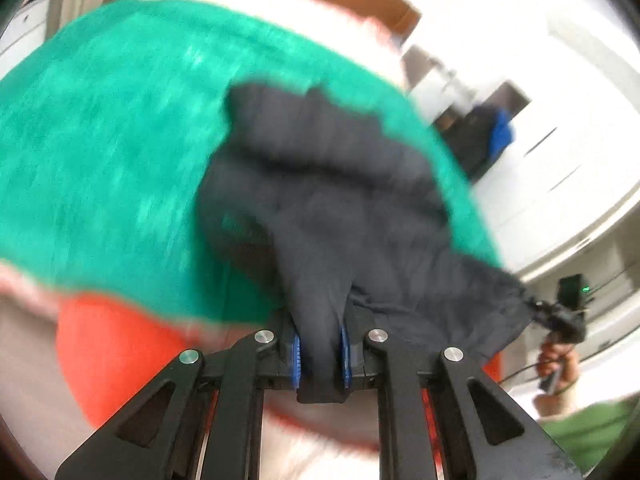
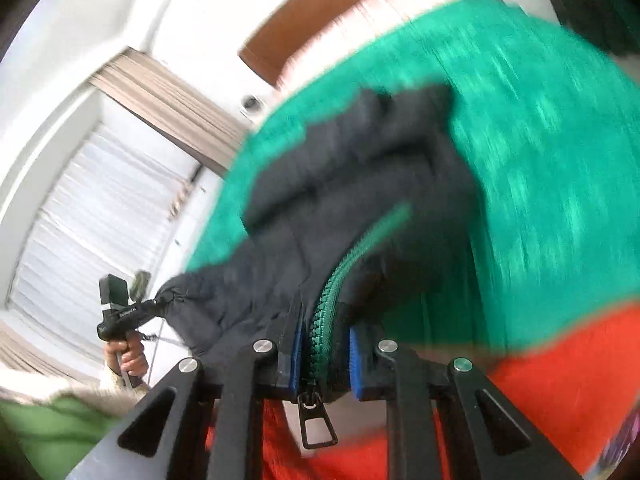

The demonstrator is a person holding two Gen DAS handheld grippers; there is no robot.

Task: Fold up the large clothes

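Note:
A dark navy jacket (image 1: 328,184) hangs lifted above a green, orange and white bedcover (image 1: 100,140). My left gripper (image 1: 321,354) is shut on a fold of the jacket's dark cloth, which fills the gap between the blue pads (image 1: 297,354). My right gripper (image 2: 325,354) is shut on the jacket's edge (image 2: 360,184) at its green zipper (image 2: 326,312); the black zipper pull (image 2: 316,420) dangles below the jaws. In each wrist view the other gripper shows at the edge, held by a hand (image 1: 558,364) (image 2: 130,356), with the jacket stretched between them.
White drawers and cupboards (image 1: 560,152) stand to the right in the left wrist view. A window with white blinds (image 2: 100,216) and beige curtains is at the left in the right wrist view. A brown headboard (image 2: 288,32) lies beyond the bed. Both views are motion-blurred.

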